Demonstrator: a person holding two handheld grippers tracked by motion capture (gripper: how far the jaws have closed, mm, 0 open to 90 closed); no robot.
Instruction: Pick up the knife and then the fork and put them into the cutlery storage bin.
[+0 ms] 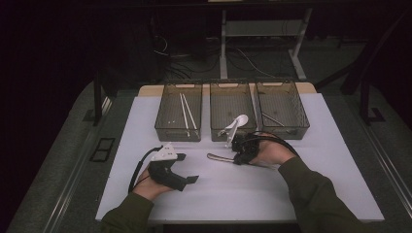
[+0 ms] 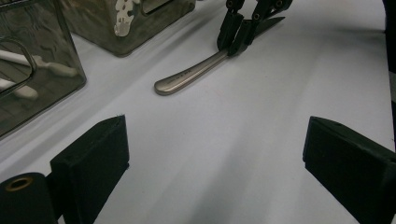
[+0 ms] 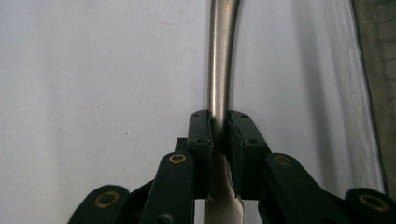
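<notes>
A: The right gripper [image 3: 219, 135] has its jaws clamped narrow on the metal utensil [image 2: 191, 74], which lies on the white table [image 1: 243, 189] just in front of the middle bin [image 1: 231, 109]. Which kind of utensil, I can't tell.

B: It's a thin, smooth handle, so I'd say it could twist or slip out on lifting.

A: And swing into the white spoon [image 1: 236, 124] leaning on that bin's wall.

B: The left gripper [image 1: 187, 167] rests wide open and empty, too far off to catch it.

Near half open, far edge walled

Three clear plastic bins [image 1: 178, 127] block the far side; bare white tabletop [image 1: 243, 194] lies free nearer.
</notes>
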